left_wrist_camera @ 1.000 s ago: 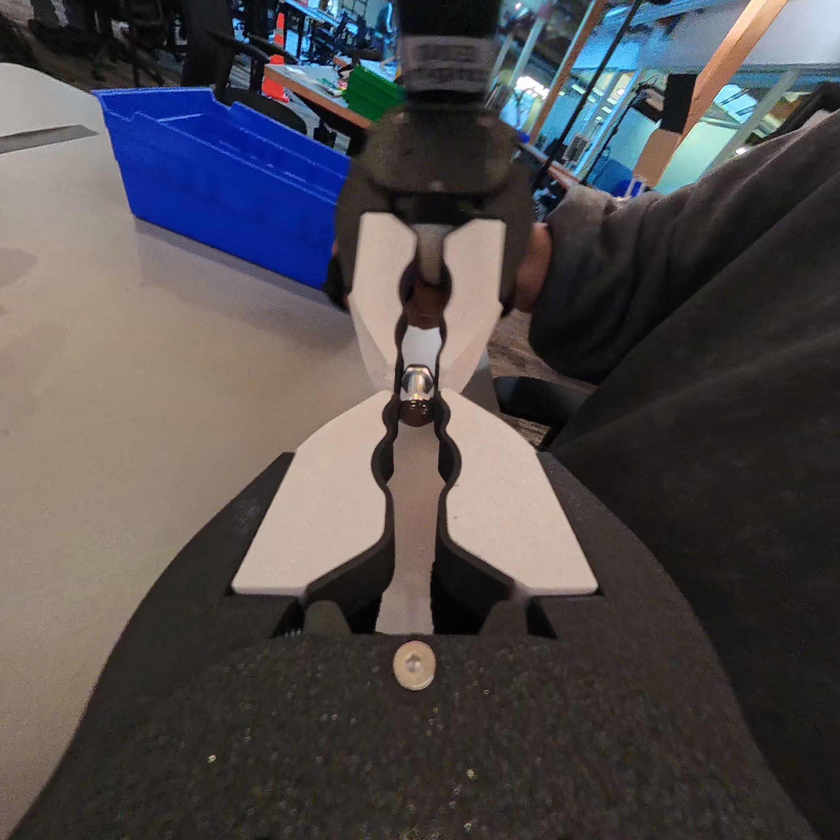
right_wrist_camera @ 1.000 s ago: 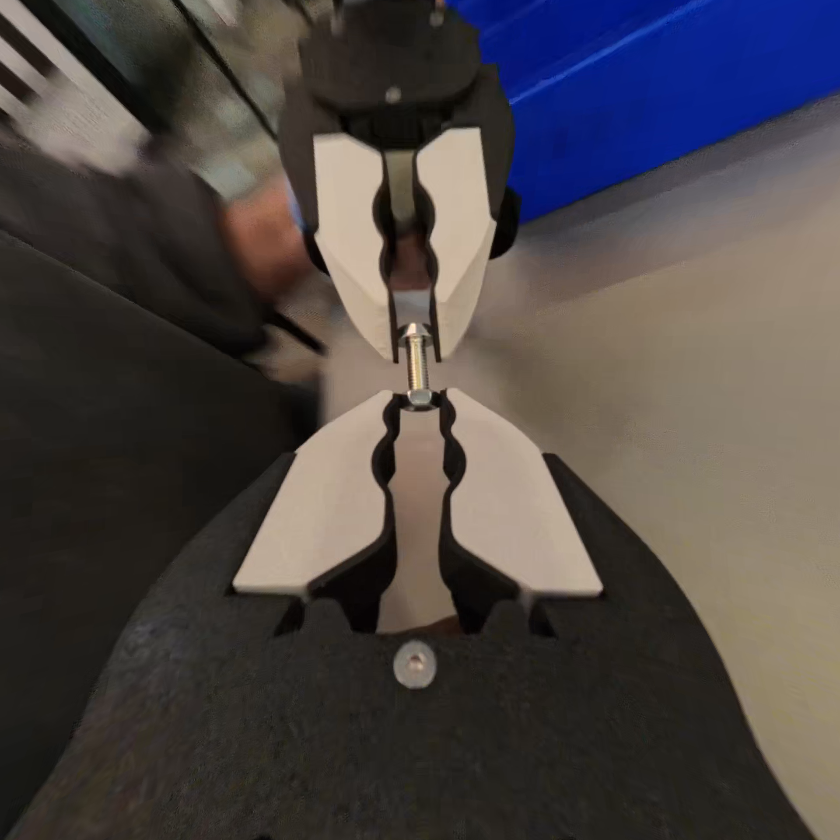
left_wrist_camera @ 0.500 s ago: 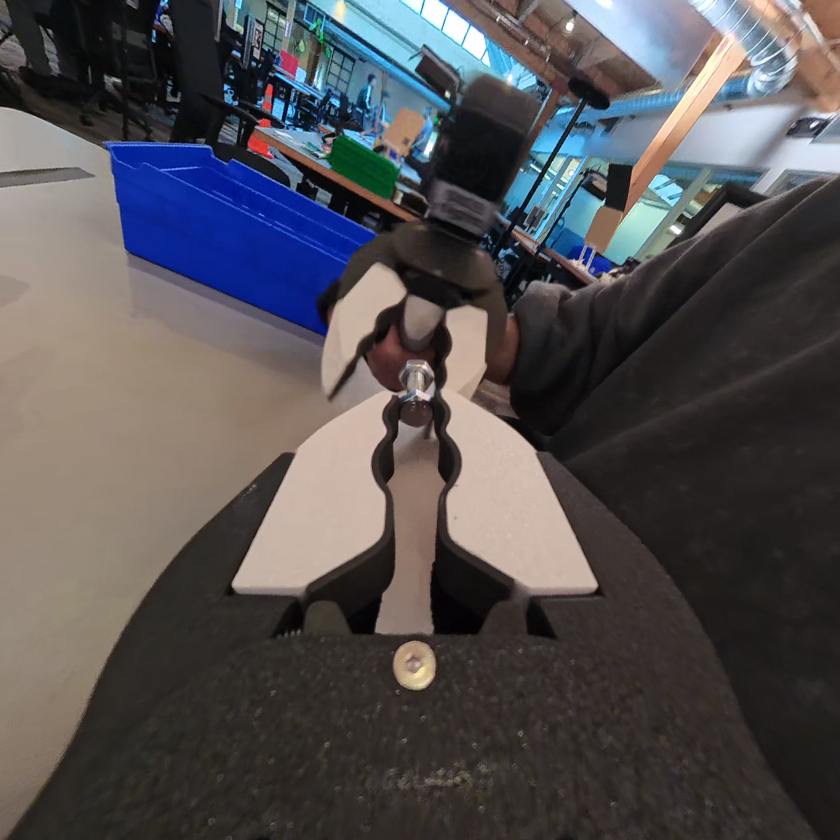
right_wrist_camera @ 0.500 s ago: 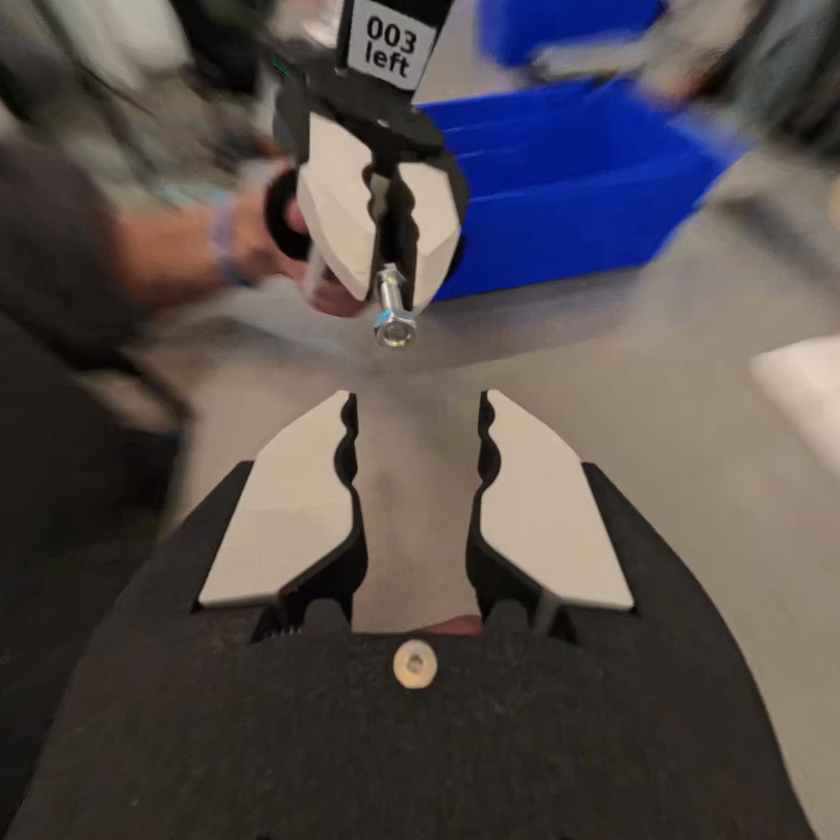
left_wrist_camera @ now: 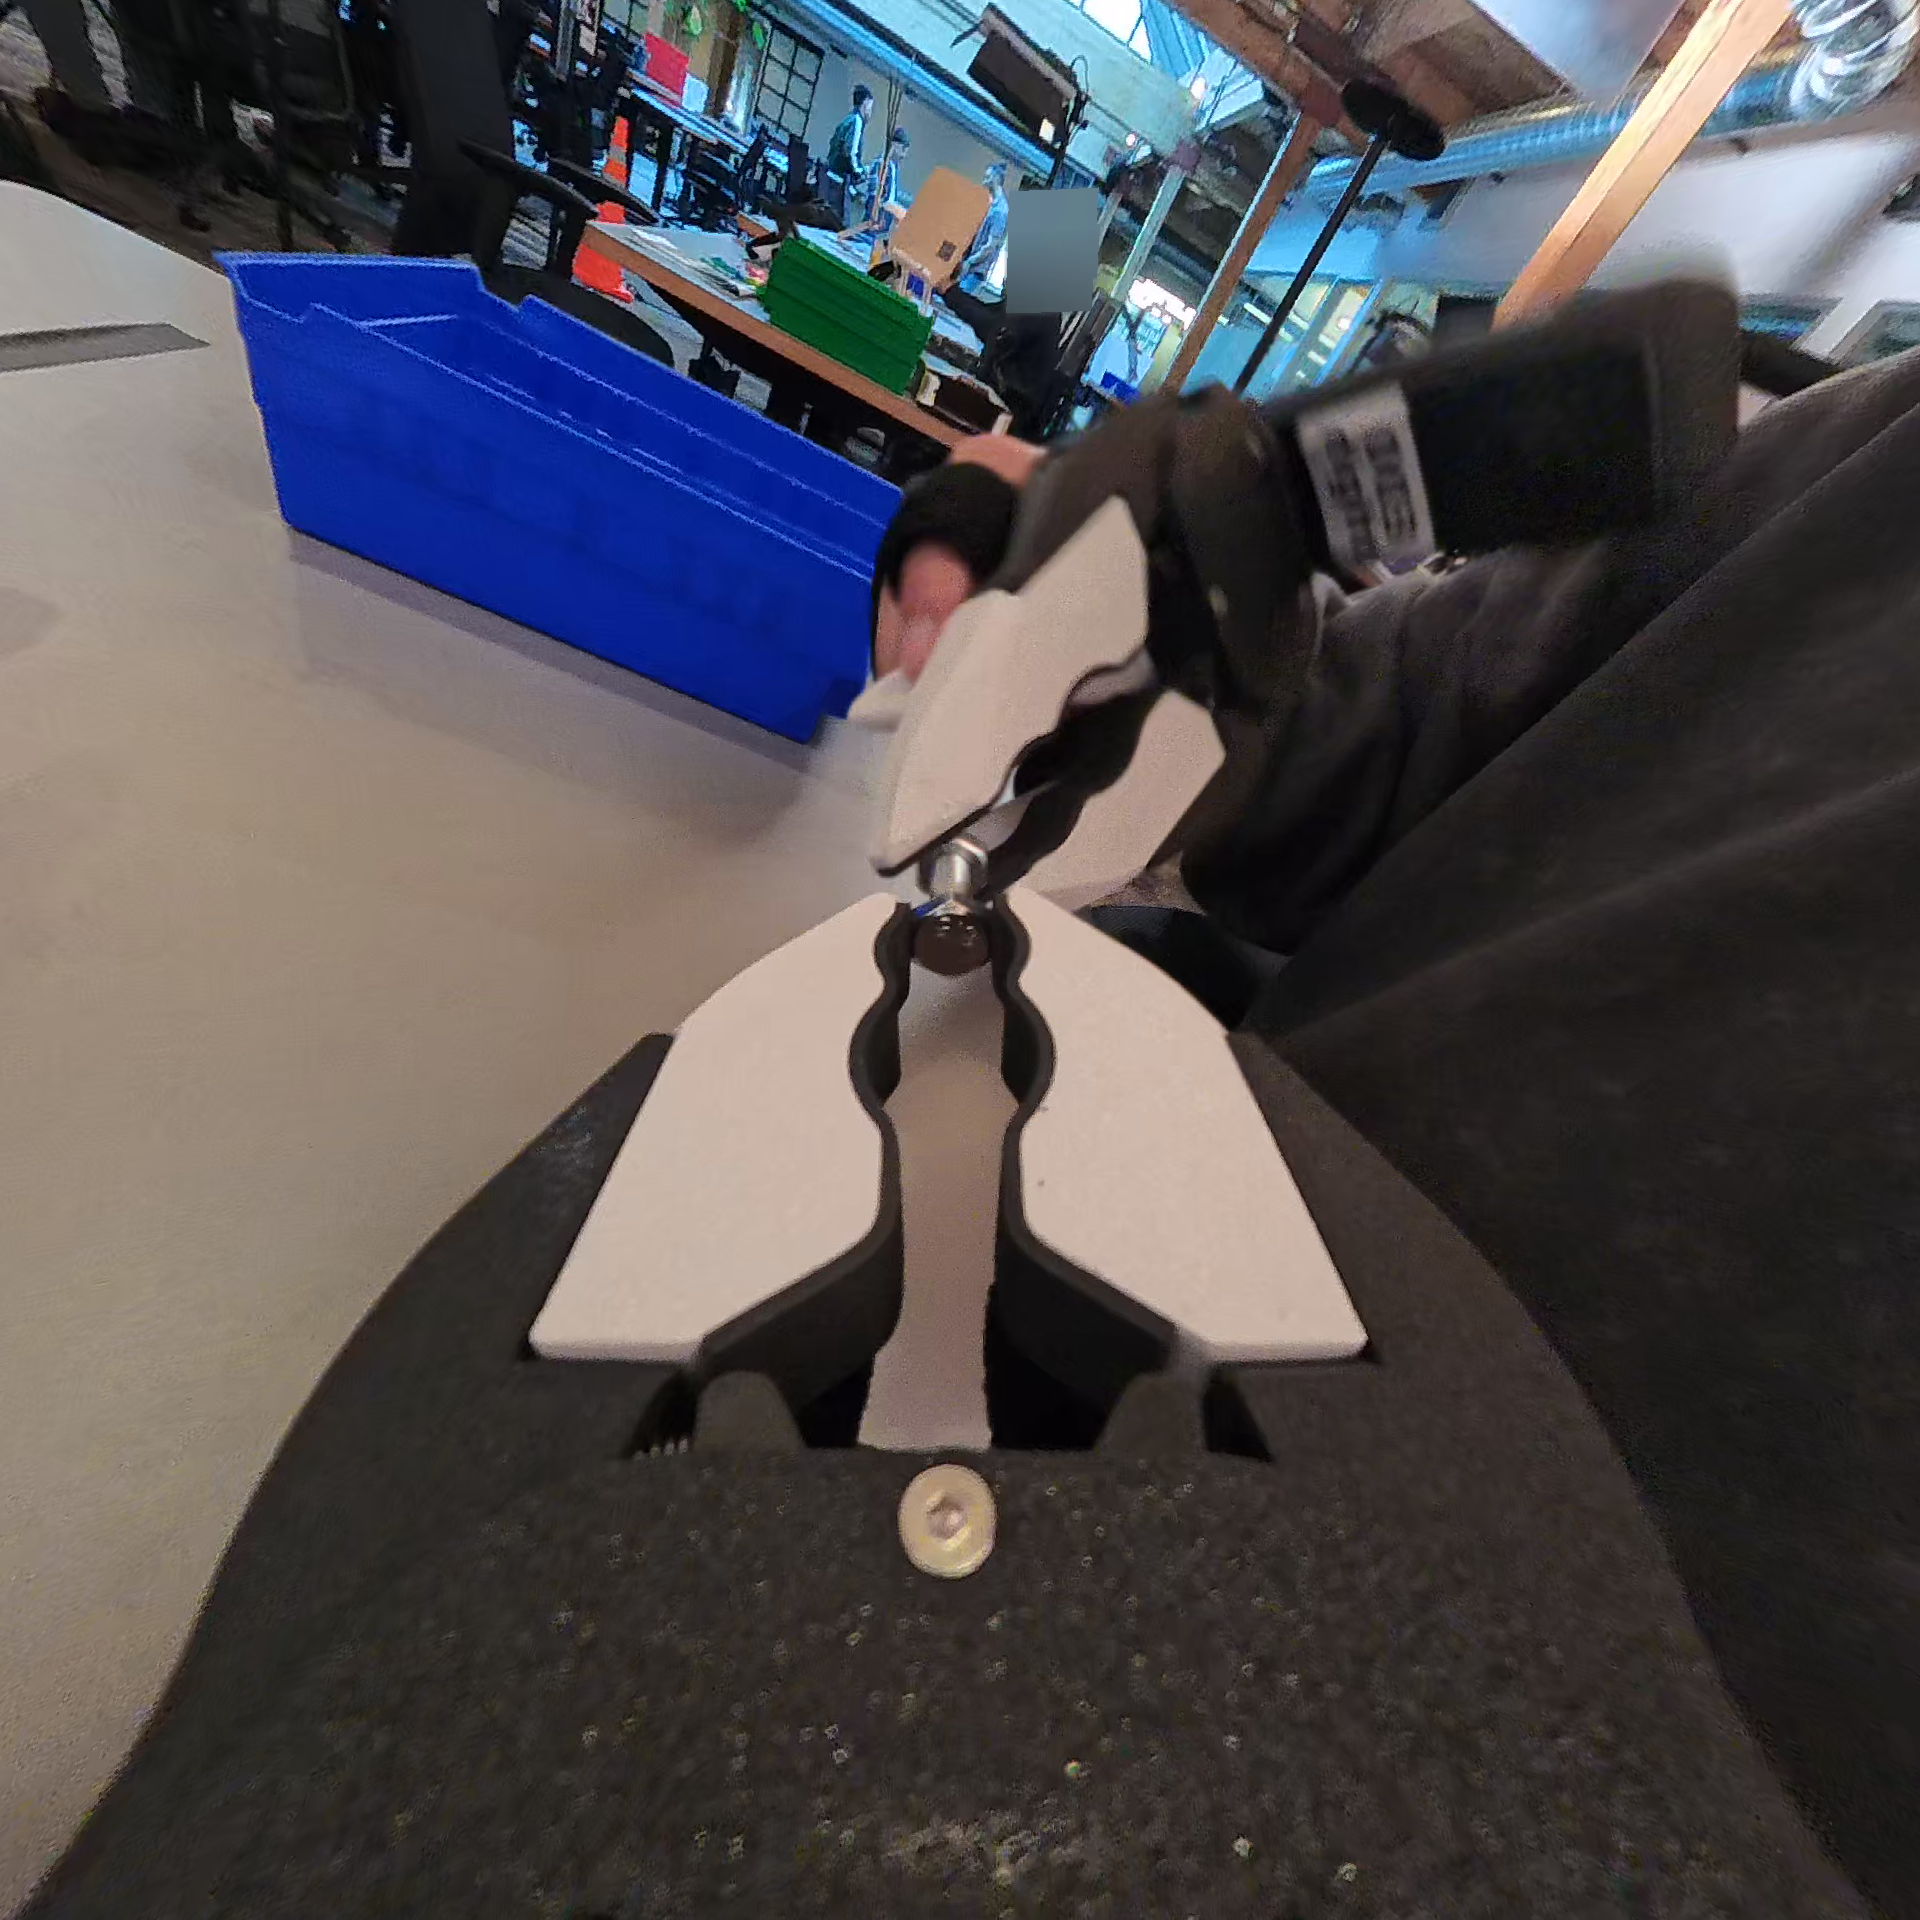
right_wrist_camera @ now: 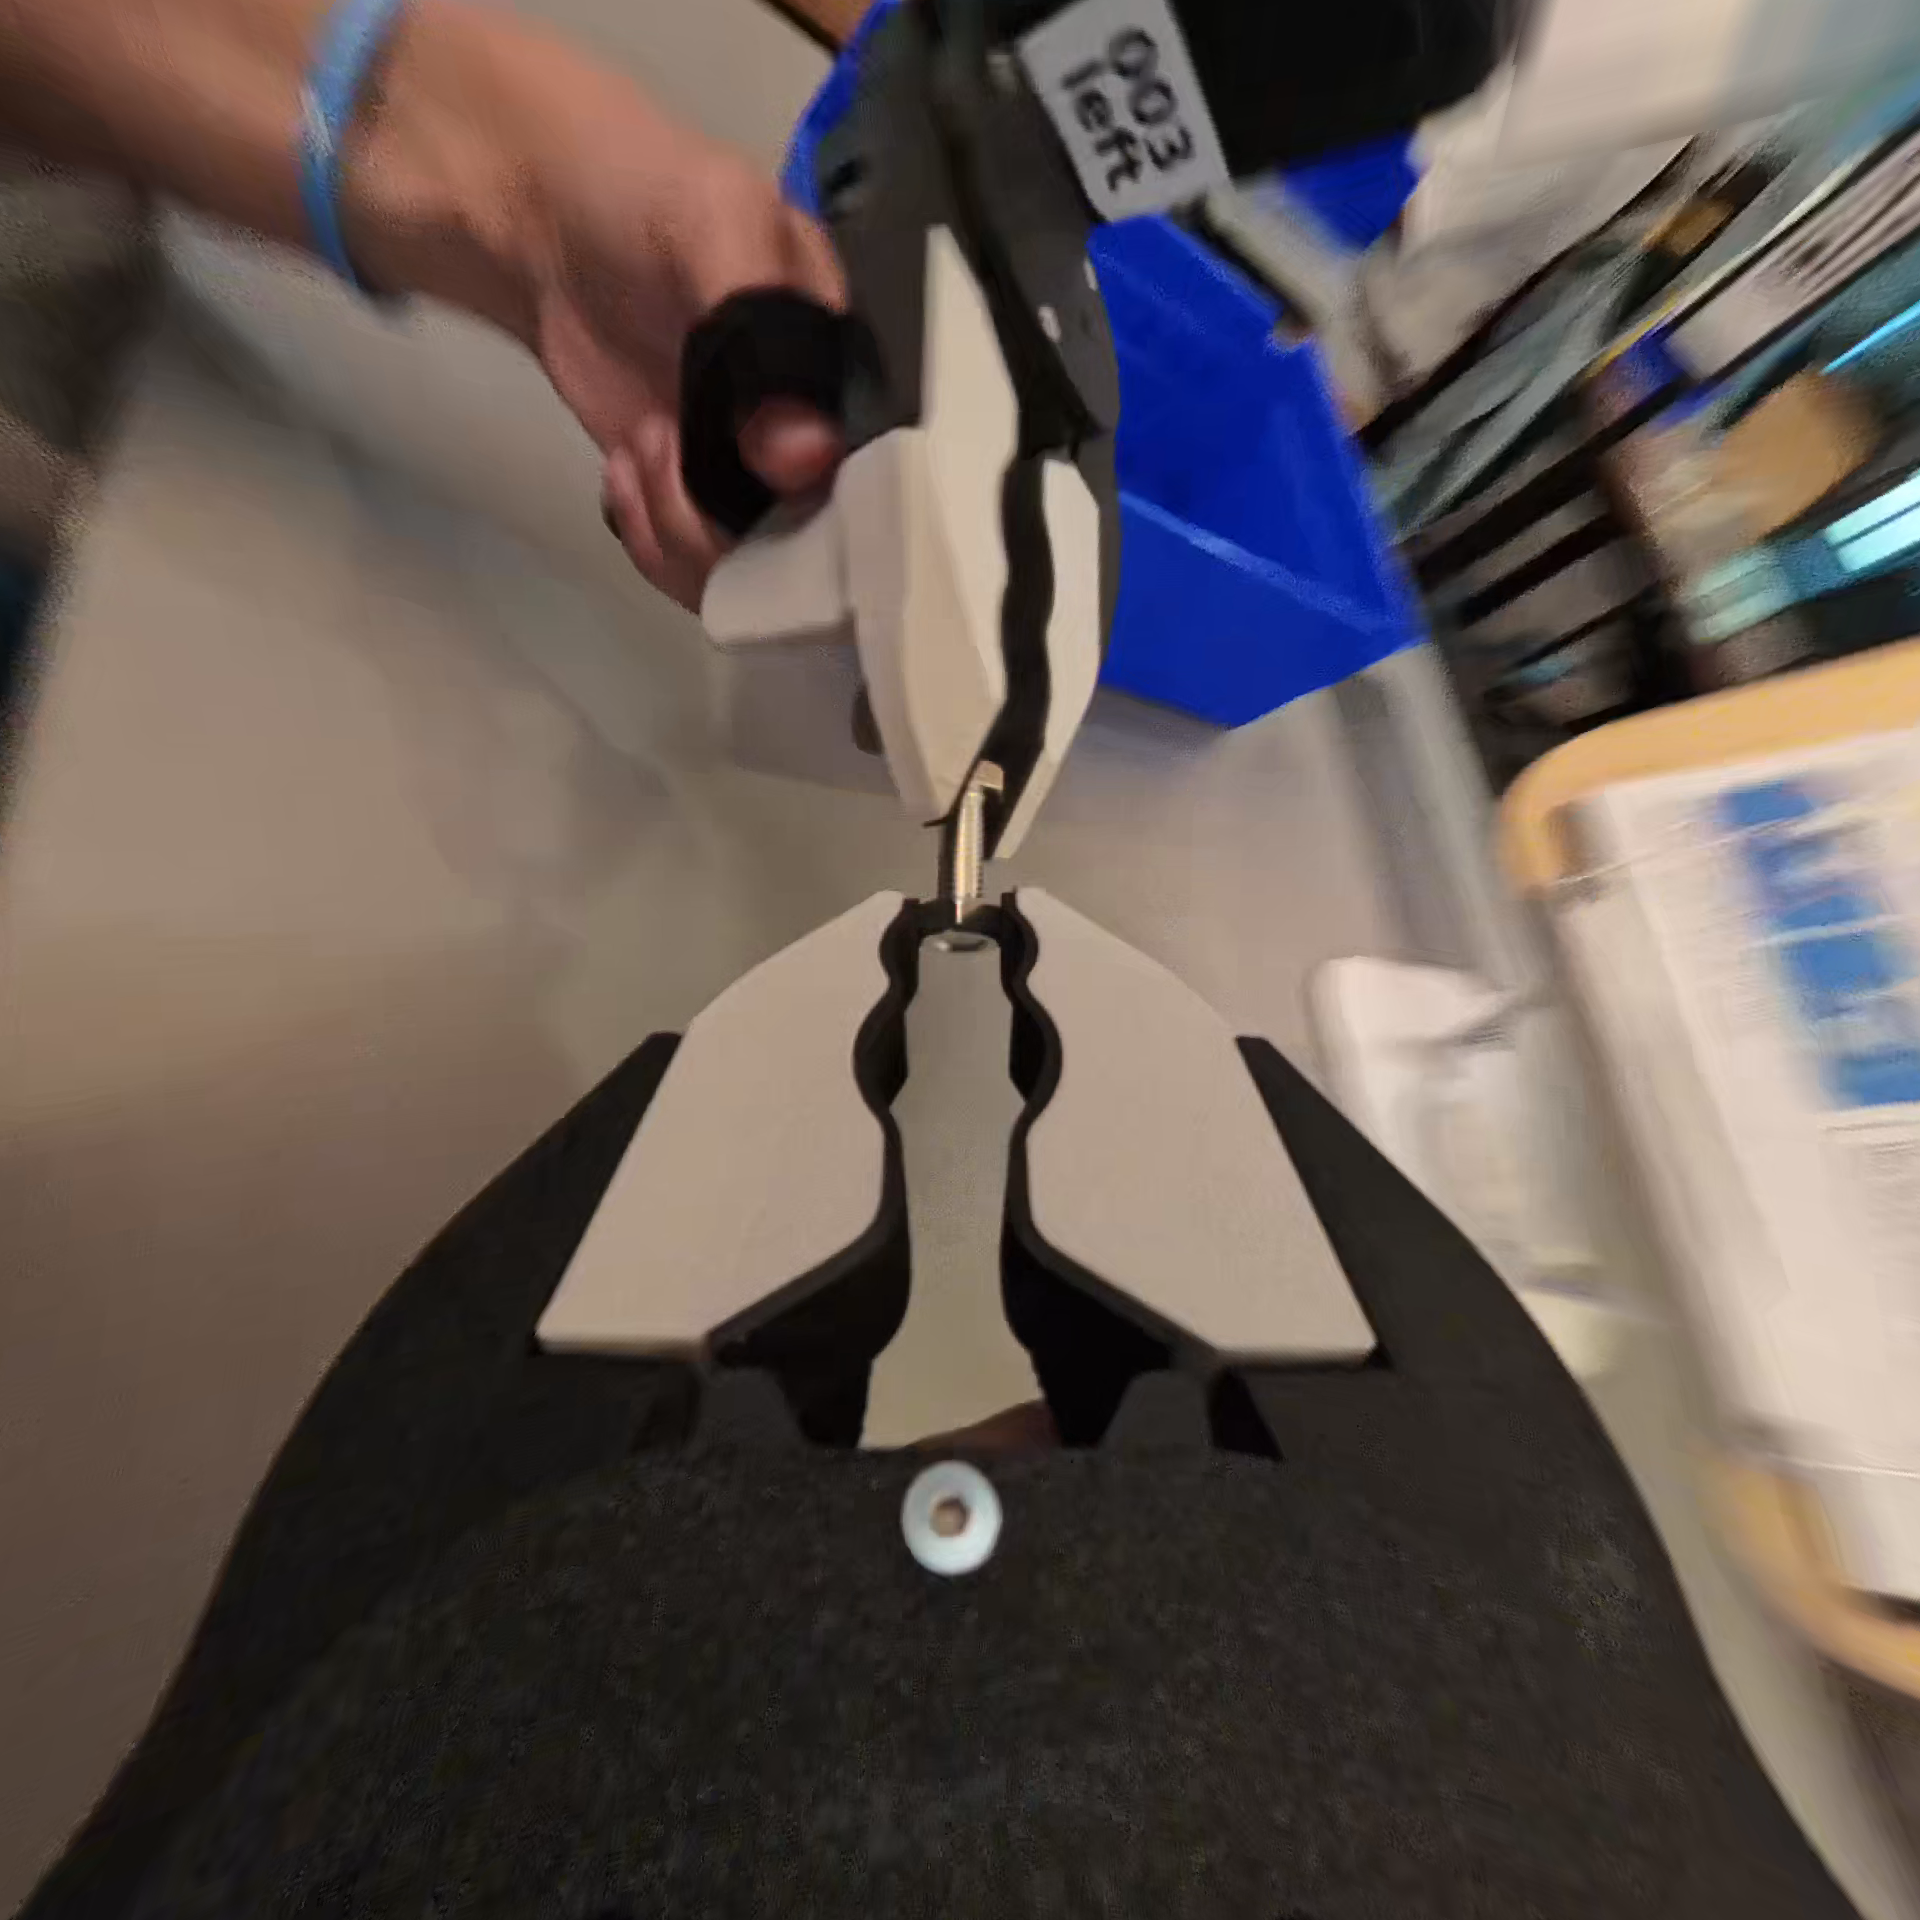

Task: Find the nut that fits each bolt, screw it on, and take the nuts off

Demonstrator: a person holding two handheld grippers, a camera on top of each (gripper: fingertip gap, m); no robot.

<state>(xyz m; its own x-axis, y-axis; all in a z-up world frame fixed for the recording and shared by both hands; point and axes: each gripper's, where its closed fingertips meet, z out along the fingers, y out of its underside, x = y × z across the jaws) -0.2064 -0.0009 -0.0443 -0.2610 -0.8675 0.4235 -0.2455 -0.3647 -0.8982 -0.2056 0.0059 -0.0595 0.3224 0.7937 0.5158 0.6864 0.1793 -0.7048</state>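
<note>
A silver bolt [right_wrist_camera: 964, 862] is held between my two grippers above the grey table [left_wrist_camera: 312, 883]. My left gripper [left_wrist_camera: 948, 914] is shut on the bolt's head [left_wrist_camera: 948, 943]. It shows in the right wrist view [right_wrist_camera: 971, 821] from the front, rolled to one side. My right gripper [right_wrist_camera: 961, 920] is shut on the nut [right_wrist_camera: 961, 940] at the bolt's threaded end. In the left wrist view the right gripper [left_wrist_camera: 940, 862] comes in tilted from the upper right, with the nut [left_wrist_camera: 956, 868] at its tips. The right wrist view is motion-blurred.
A blue bin [left_wrist_camera: 540, 499] stands on the table behind the grippers and also shows in the right wrist view [right_wrist_camera: 1226, 540]. The person's dark sleeve [left_wrist_camera: 1558, 935] fills the right side. A hand [right_wrist_camera: 623, 260] holds the left gripper. A blurred white tray [right_wrist_camera: 1714, 1039] lies to the right.
Half a second ago my right gripper was open and backed off the nut. It has rolled to a new angle and shut on the nut again. My left gripper kept hold of the bolt.
</note>
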